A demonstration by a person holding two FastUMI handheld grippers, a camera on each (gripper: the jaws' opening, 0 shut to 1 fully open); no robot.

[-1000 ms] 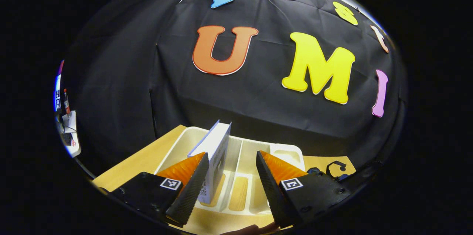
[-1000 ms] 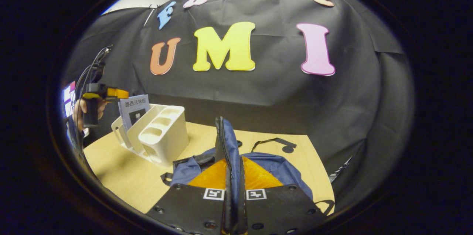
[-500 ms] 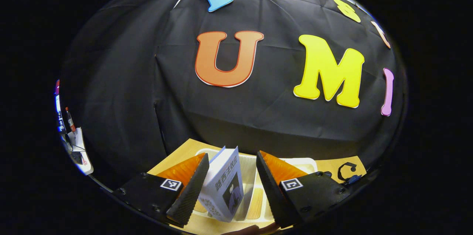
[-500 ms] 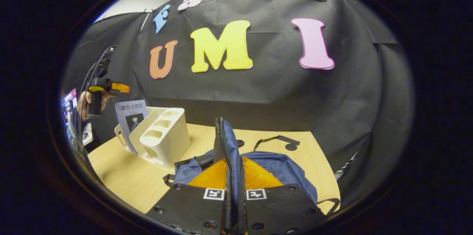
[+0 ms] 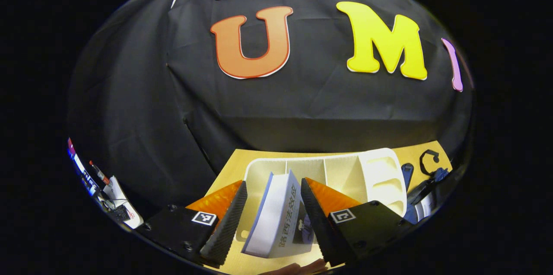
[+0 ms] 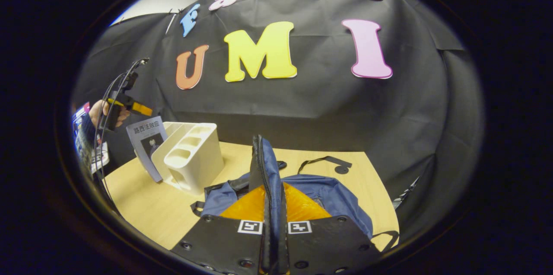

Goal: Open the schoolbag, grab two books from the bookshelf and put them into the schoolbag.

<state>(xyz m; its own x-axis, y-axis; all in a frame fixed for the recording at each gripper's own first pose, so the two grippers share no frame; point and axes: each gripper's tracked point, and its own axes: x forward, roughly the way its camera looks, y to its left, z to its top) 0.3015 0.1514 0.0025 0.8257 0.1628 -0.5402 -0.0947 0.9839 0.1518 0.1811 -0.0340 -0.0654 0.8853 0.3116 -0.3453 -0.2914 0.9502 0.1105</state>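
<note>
Right gripper view: right gripper [image 6: 272,240] pinches the schoolbag [image 6: 332,199] flap upright, keeping it open; beside the bookshelf [image 5: 380,171], left gripper [image 5: 270,219] straddles a book [image 5: 281,216], fingers apart.

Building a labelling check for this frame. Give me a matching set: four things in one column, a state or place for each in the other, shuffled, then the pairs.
Things
1. book
2. schoolbag
3. bookshelf
4. right gripper

States or places
A. white, standing on the wooden table, left of the bag
B. shut on the bag's zipper edge, holding it up
C. between the left gripper's spread fingers, leaning
D. blue, lying on the table

Pairs: 1-C, 2-D, 3-A, 4-B
</note>
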